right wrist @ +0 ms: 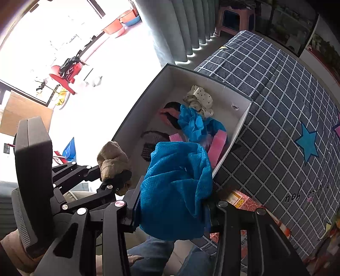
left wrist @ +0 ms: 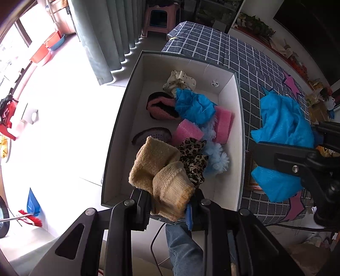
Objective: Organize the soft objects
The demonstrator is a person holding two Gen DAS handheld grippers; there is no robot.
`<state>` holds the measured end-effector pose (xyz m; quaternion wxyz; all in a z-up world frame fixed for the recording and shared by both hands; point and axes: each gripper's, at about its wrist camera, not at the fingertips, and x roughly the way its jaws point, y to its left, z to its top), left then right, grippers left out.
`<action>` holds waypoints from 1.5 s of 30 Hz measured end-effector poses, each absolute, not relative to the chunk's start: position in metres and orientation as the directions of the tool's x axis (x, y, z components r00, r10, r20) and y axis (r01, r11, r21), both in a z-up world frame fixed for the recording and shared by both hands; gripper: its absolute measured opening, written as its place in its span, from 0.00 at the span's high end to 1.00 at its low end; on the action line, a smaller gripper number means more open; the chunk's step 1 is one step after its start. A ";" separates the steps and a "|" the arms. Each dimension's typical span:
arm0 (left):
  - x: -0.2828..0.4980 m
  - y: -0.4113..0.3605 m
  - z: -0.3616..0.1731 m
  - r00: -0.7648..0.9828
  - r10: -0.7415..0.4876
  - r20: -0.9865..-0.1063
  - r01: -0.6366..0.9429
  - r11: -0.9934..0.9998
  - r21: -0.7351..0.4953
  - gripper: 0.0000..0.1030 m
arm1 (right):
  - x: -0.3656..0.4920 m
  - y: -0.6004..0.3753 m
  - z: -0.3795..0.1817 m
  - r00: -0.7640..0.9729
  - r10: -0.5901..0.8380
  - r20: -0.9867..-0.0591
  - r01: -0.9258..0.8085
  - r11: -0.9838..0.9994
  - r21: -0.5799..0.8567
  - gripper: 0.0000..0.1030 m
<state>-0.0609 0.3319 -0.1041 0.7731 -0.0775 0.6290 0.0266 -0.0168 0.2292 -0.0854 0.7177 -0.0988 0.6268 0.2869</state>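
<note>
My left gripper (left wrist: 170, 209) is shut on a tan knitted sock bundle (left wrist: 161, 172), held over the near end of the white-lined box (left wrist: 119, 135). My right gripper (right wrist: 172, 210) is shut on a crumpled blue cloth (right wrist: 176, 191), hanging beside the box's near right corner over the checked cover. In the left wrist view that blue cloth (left wrist: 280, 127) and the right gripper's fingers (left wrist: 282, 154) show to the right of the box. Inside the box lie another blue cloth (left wrist: 193, 106), pink sponges (left wrist: 187, 131), a pink-and-black sock (left wrist: 159, 105), a leopard-print piece (left wrist: 193, 157), a light blue fluffy item (left wrist: 216, 155) and a dotted cream cloth (left wrist: 180, 81).
The box rests on a dark grid-pattern cover (left wrist: 255, 70) with star patches (right wrist: 308, 144). A red printed packet (right wrist: 240, 199) lies under the right gripper. The person's jeans (left wrist: 182, 250) are below. Grey curtains (left wrist: 106, 36), a pink stool (left wrist: 159, 19) and a broom (left wrist: 29, 219) stand on the bright floor to the left.
</note>
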 end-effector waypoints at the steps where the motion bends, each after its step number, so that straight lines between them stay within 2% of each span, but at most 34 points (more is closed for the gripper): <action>1: -0.060 0.331 -0.105 0.205 -0.056 -0.977 -0.138 0.987 -0.086 0.73 | -0.016 0.229 -0.086 0.048 0.287 -0.957 -0.534 0.817 0.219 0.56; 10: -0.057 0.330 -0.108 0.204 -0.057 -0.977 -0.138 0.987 -0.086 0.70 | -0.009 0.233 -0.092 0.046 0.284 -0.958 -0.524 0.823 0.218 0.56; 12: -0.056 0.330 -0.107 0.215 -0.061 -0.975 -0.135 0.987 -0.092 0.59 | -0.006 0.234 -0.092 0.046 0.287 -0.957 -0.519 0.825 0.223 0.55; 14: -0.056 0.331 -0.104 0.231 -0.060 -0.971 -0.138 0.986 -0.094 0.32 | -0.003 0.234 -0.092 0.045 0.294 -0.955 -0.515 0.826 0.230 0.47; 16: -0.057 0.332 -0.098 0.267 -0.048 -0.963 -0.145 0.985 -0.089 0.20 | -0.002 0.234 -0.091 0.042 0.301 -0.953 -0.514 0.824 0.237 0.17; 20: -0.057 0.331 -0.088 0.291 0.056 -0.955 -0.156 0.988 0.010 0.15 | -0.001 0.229 -0.085 0.070 0.287 -0.955 -0.508 0.834 0.214 0.15; 21: -0.058 0.331 -0.084 0.306 0.076 -0.949 -0.156 0.987 0.029 0.15 | -0.001 0.227 -0.085 0.072 0.285 -0.956 -0.503 0.838 0.212 0.03; 22: -0.060 0.331 -0.077 0.330 0.097 -0.939 -0.158 0.986 0.046 0.15 | -0.001 0.225 -0.083 0.083 0.279 -0.957 -0.499 0.843 0.203 0.00; 25: -0.061 0.329 -0.062 0.354 0.158 -0.922 -0.177 0.979 0.100 0.14 | -0.003 0.219 -0.076 0.098 0.285 -0.954 -0.497 0.844 0.201 0.00; 26: -0.059 0.328 -0.062 0.340 0.158 -0.927 -0.174 0.979 0.103 0.14 | -0.004 0.217 -0.073 0.105 0.281 -0.954 -0.495 0.847 0.194 0.00; 29: -0.057 0.331 -0.066 0.259 0.057 -0.964 -0.179 0.984 0.010 0.14 | -0.007 0.216 -0.066 0.129 0.260 -0.957 -0.496 0.853 0.165 0.00; 31: -0.059 0.332 -0.064 0.240 0.045 -0.970 -0.191 0.982 -0.002 0.14 | -0.009 0.217 -0.061 0.132 0.252 -0.959 -0.501 0.851 0.155 0.00; 45: -0.073 0.328 -0.044 0.241 0.067 -0.968 -0.212 0.977 0.015 0.14 | -0.011 0.229 -0.054 0.141 0.193 -0.971 -0.527 0.845 0.092 0.00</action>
